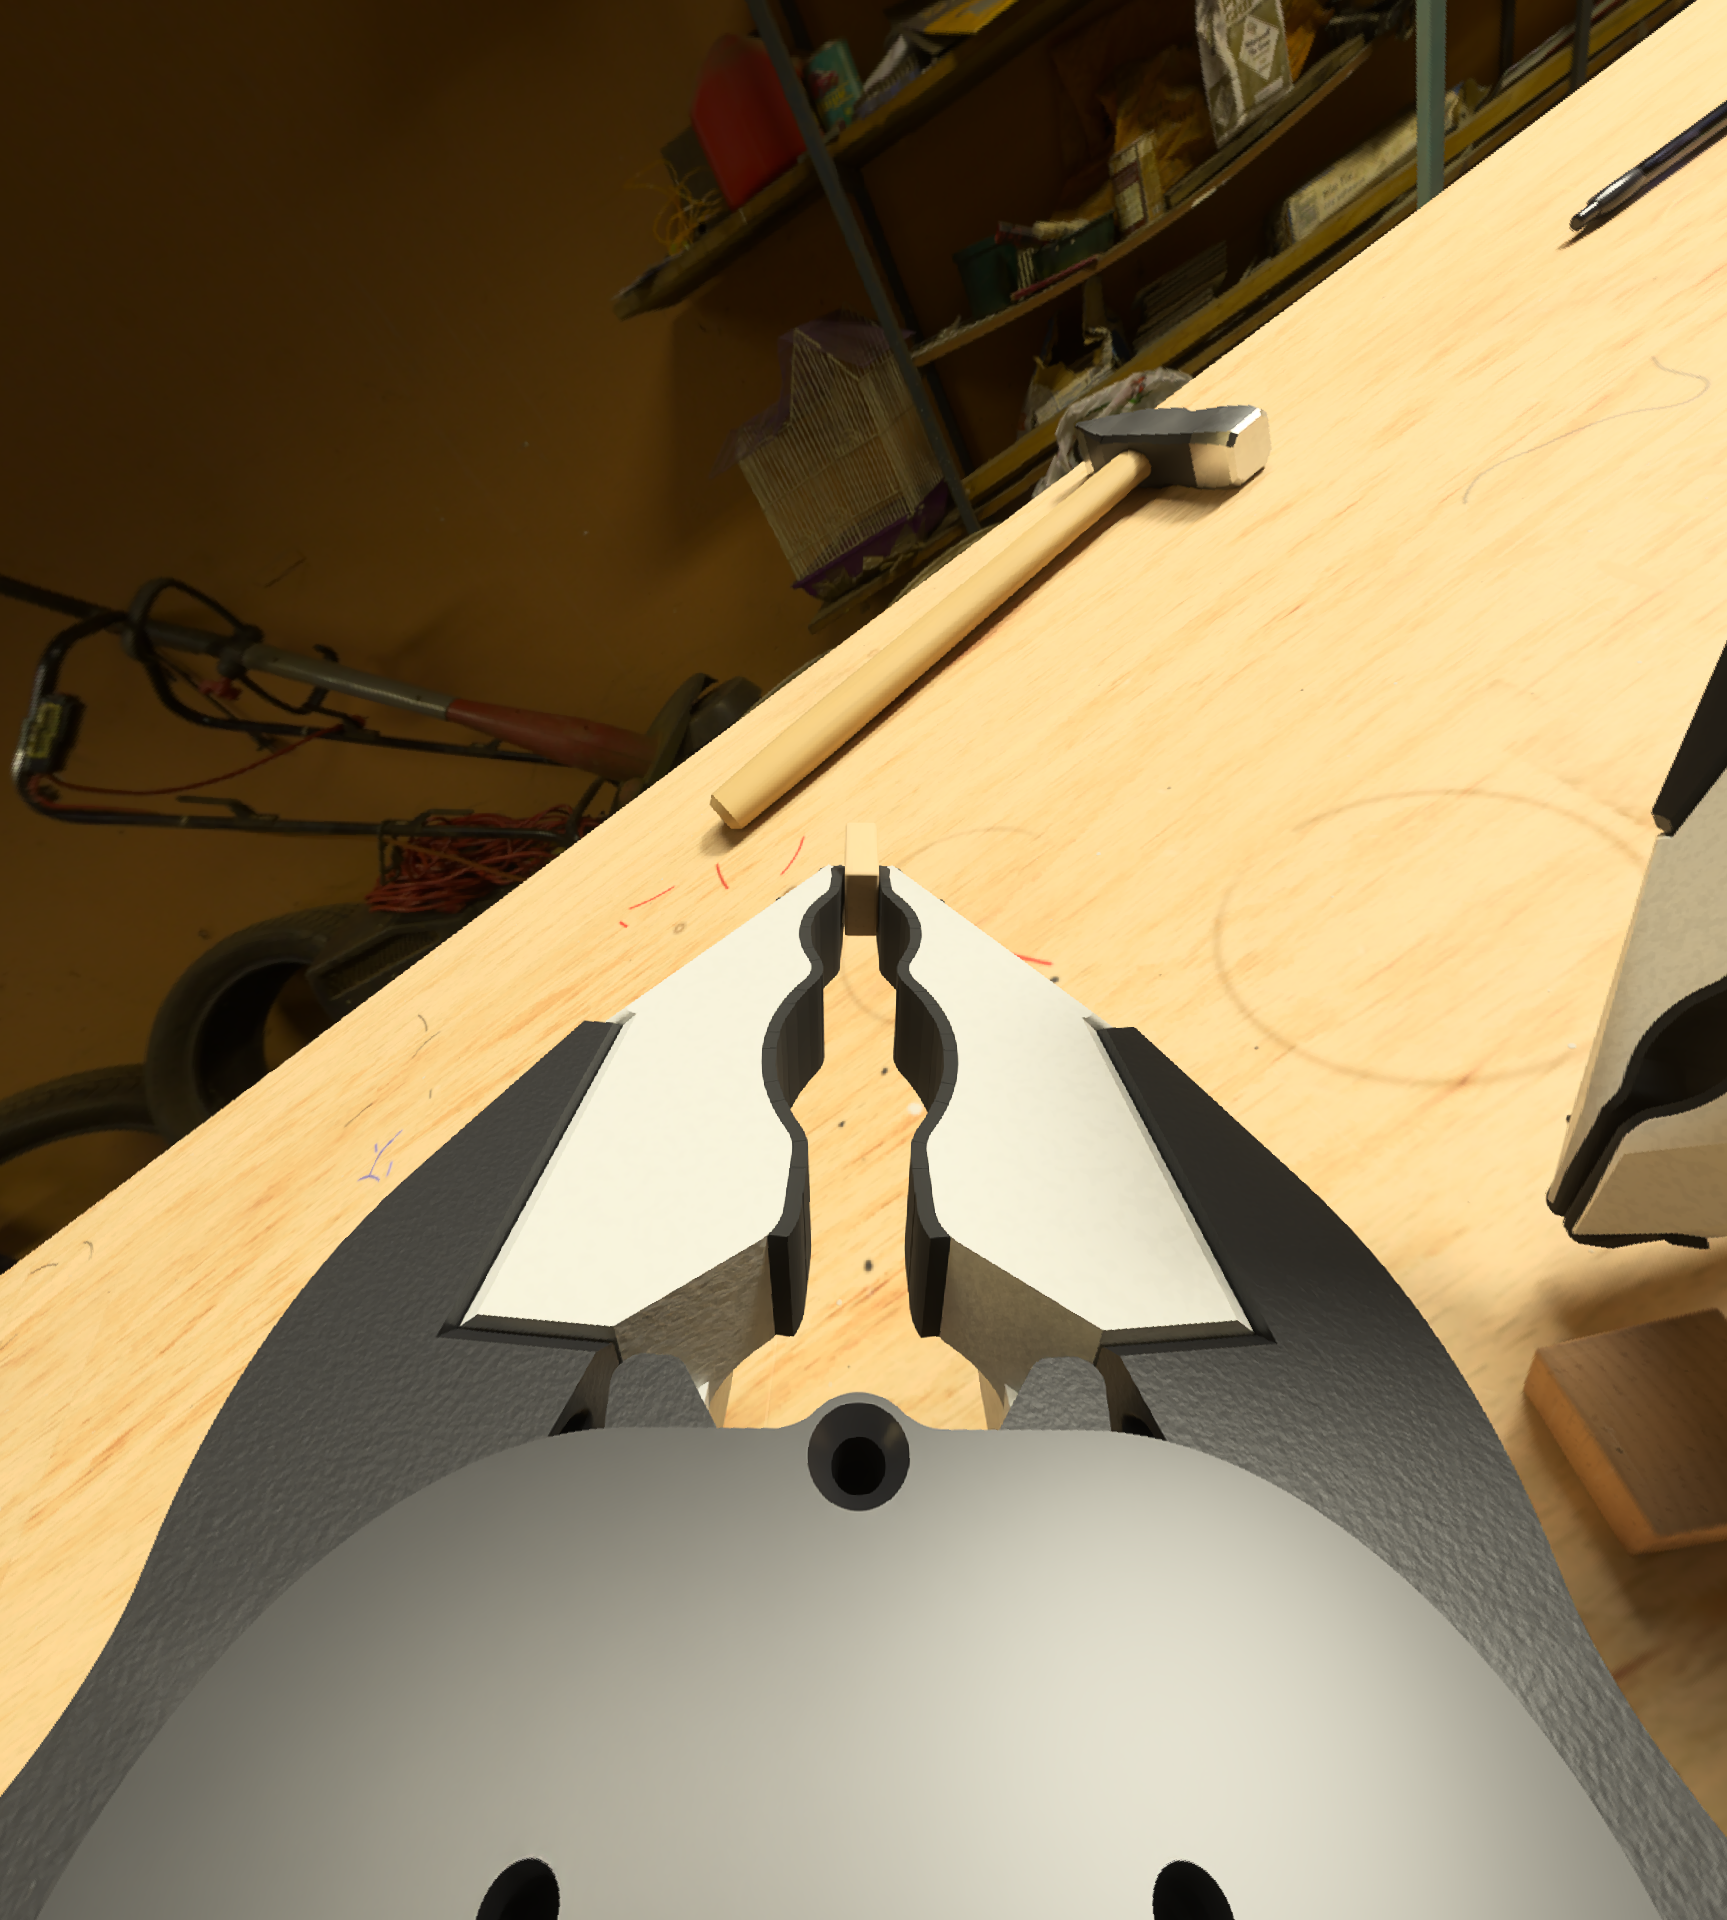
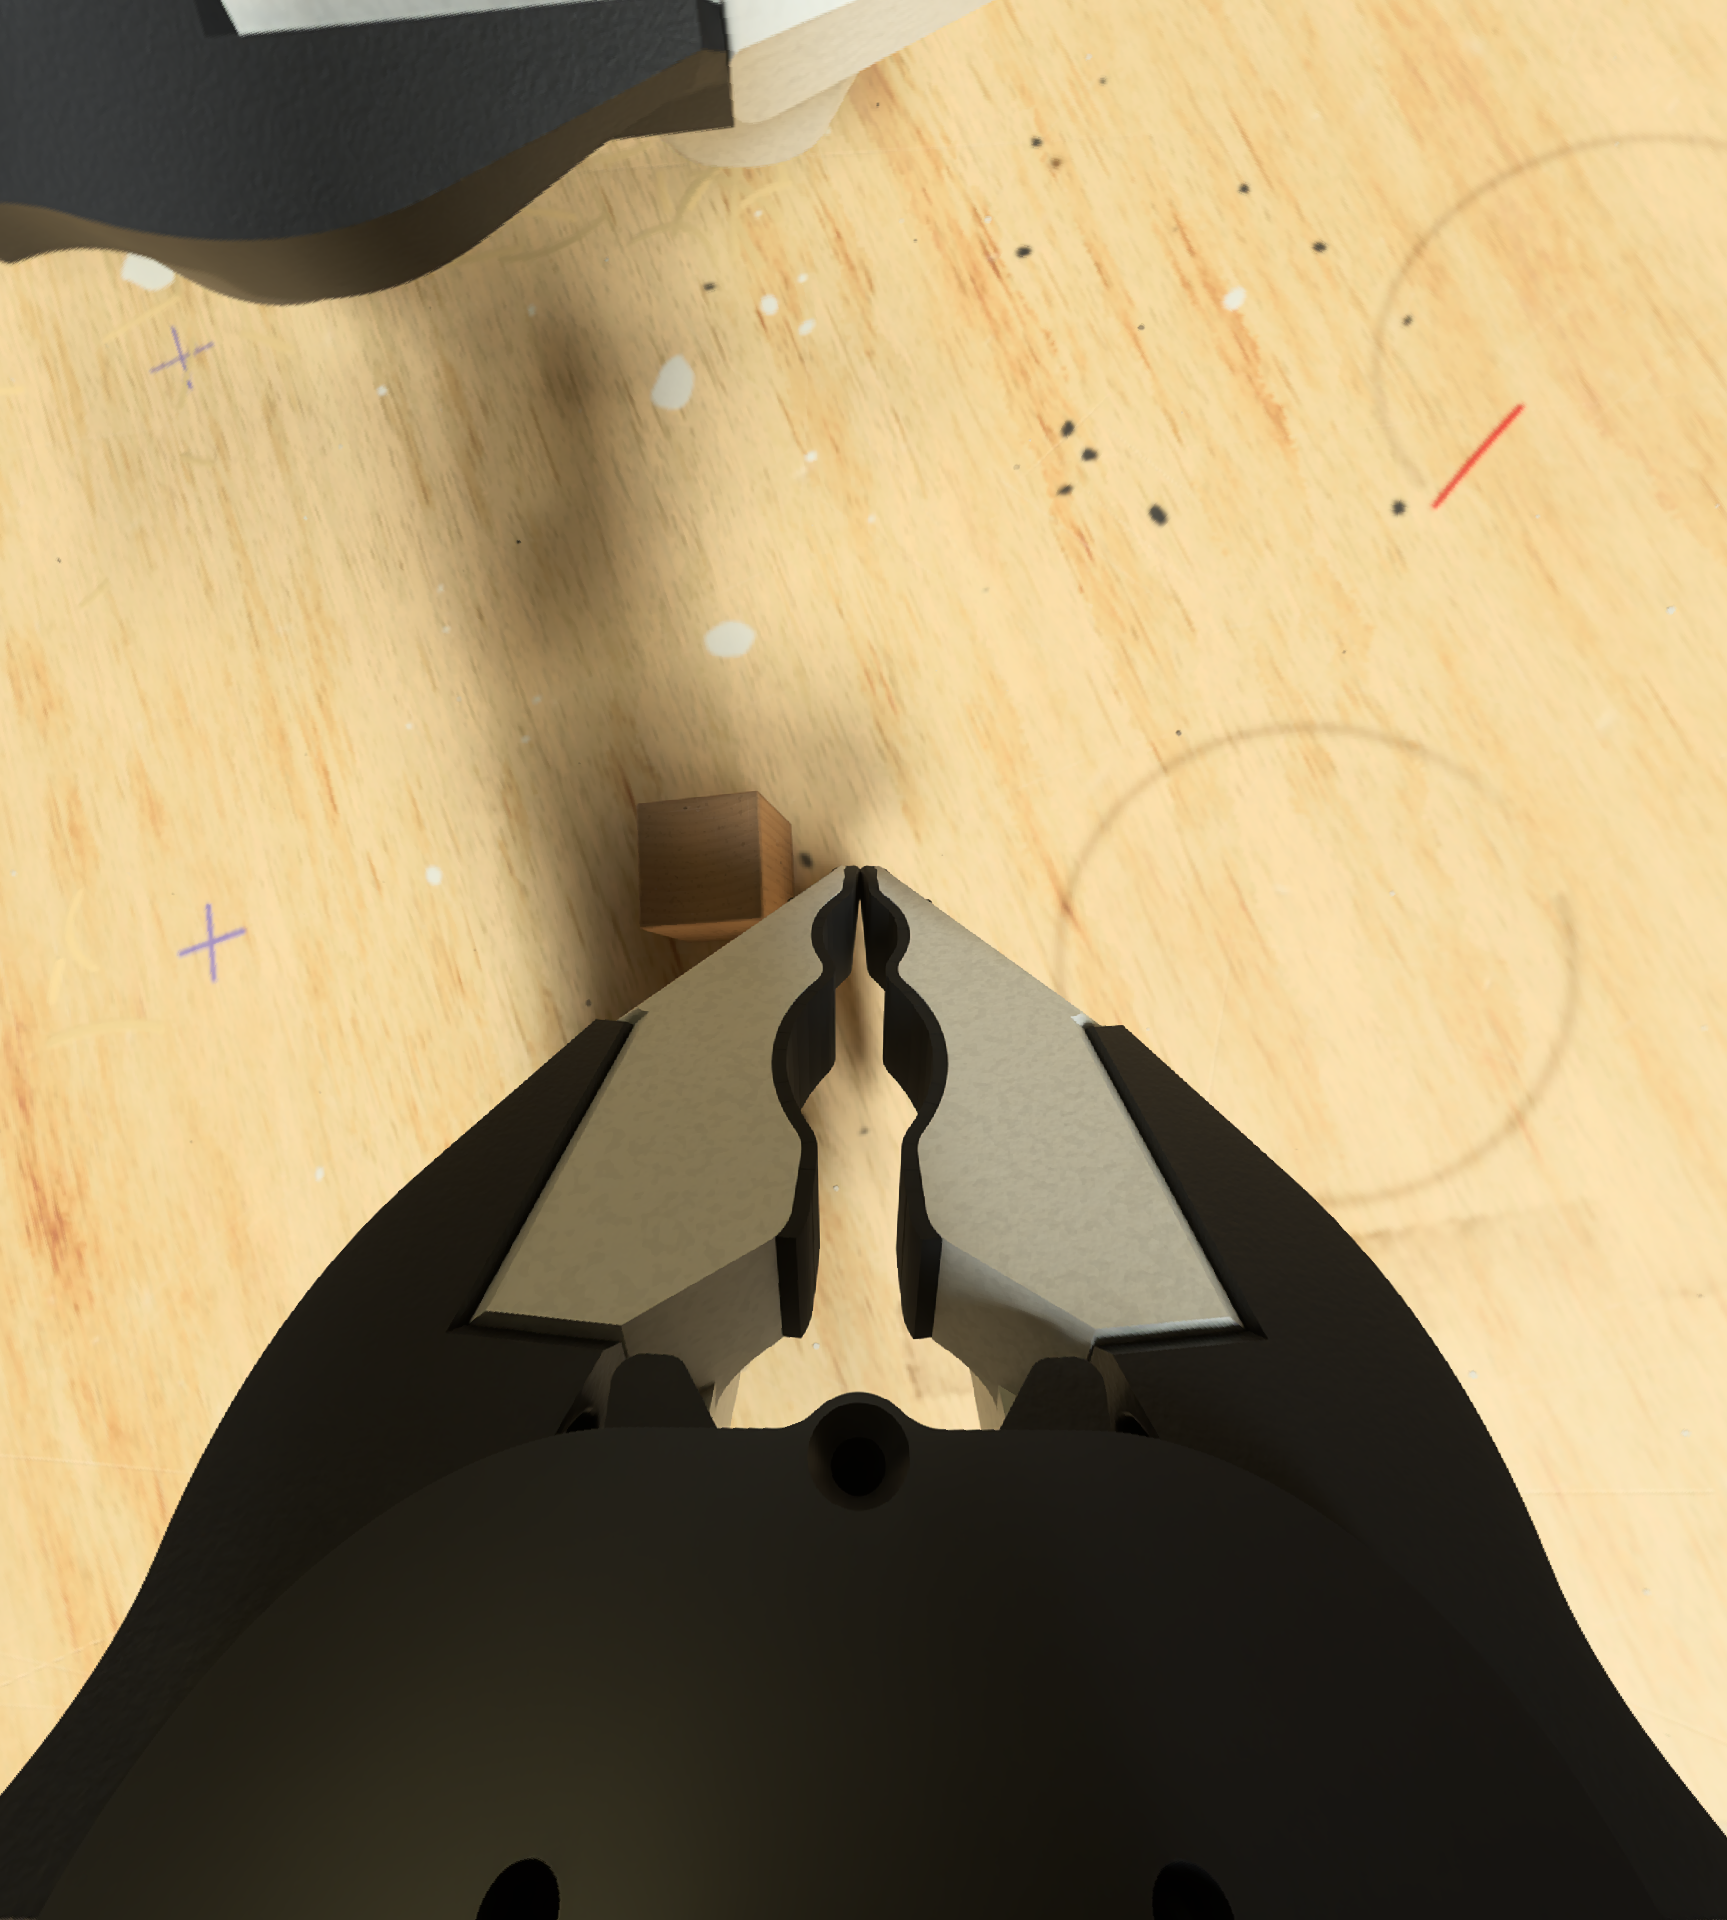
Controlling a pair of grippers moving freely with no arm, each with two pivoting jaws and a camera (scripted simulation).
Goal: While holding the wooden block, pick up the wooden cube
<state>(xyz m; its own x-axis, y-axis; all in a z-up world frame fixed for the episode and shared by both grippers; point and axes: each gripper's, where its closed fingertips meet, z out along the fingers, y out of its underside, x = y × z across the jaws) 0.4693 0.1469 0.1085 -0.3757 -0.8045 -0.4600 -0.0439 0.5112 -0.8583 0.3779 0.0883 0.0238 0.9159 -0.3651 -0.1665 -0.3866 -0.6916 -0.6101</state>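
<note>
Pinching the wooden block near the table edge, the left gripper hovers; the right gripper, closed and empty, sits beside the wooden cube amid bare tabletop.

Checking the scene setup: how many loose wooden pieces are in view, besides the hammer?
3: a pale block pinched in the left gripper, a small cube on the table beside the right gripper, a darker slab nearby.

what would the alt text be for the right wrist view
The right gripper, jaws shut and empty, points down at a pale wooden table, with a small wooden cube resting just left of its fingertips. At the top left edge, the left gripper holds a light wooden block above the table.
</note>
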